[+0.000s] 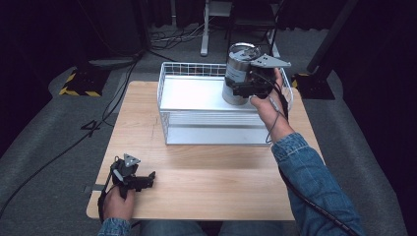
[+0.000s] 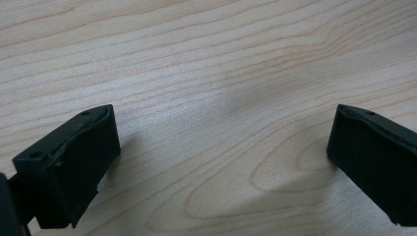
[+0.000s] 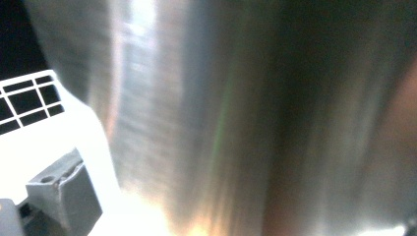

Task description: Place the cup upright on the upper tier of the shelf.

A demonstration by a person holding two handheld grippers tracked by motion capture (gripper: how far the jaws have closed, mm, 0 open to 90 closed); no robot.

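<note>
A tall brushed-steel canister [image 1: 238, 69] with a shiny lid is at the right rear of a white wire basket [image 1: 211, 137], leaning slightly. My right gripper [image 1: 246, 87] is shut on its side from the right, low on the body. In the right gripper view the steel wall [image 3: 246, 118] is very close, with one pale jaw at the lower left against it and the basket's mesh [image 3: 24, 101] behind. My left gripper [image 1: 147, 179] lies on the wooden table [image 1: 206, 182] near its front left corner. It is open, with bare wood [image 2: 221, 73] between its fingers [image 2: 74, 167].
The basket takes up the far middle of the table. Cables run across the grey floor at left. A yellow-and-black striped stand base [image 1: 81, 83] lies beyond the table's left corner, and a white desk leg [image 1: 205, 29] stands behind the basket.
</note>
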